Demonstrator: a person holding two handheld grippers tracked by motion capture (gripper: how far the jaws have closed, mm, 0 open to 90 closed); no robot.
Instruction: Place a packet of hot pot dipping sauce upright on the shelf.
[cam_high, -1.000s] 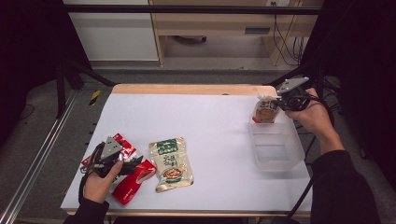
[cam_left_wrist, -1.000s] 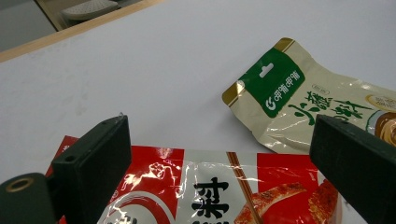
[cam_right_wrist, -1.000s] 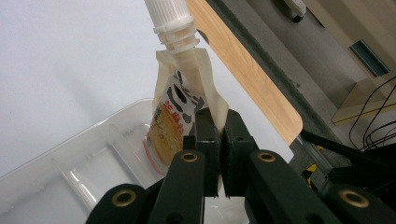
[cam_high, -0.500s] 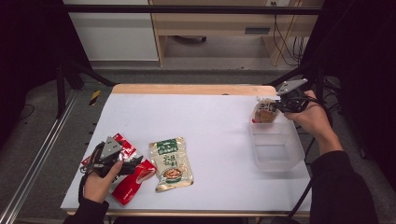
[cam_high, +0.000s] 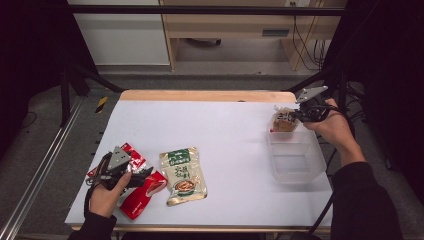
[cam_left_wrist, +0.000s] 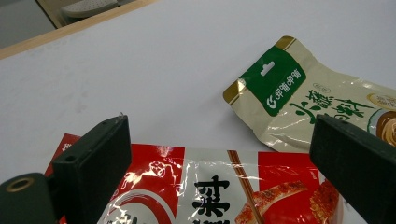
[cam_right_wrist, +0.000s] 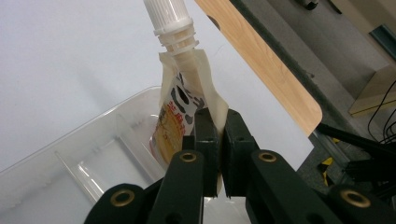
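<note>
Your right gripper (cam_right_wrist: 217, 140) has its jaws clamped on the edge of the spouted pouch (cam_right_wrist: 180, 100), dangling it over the far end of the clear tub (cam_high: 295, 157), ready to drop in. Your left gripper (cam_left_wrist: 224, 158) waits with its jaws spread over the red packet (cam_left_wrist: 205, 186) on the bench (cam_high: 225, 125).

Bright table (cam_high: 225, 125), dark surround, glare (perhaps overhead light).

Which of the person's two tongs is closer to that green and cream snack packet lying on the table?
Left. The left tongs hover open over the red packet right beside the green packet; the right tongs are across the table, pinching a spouted pouch.
</note>
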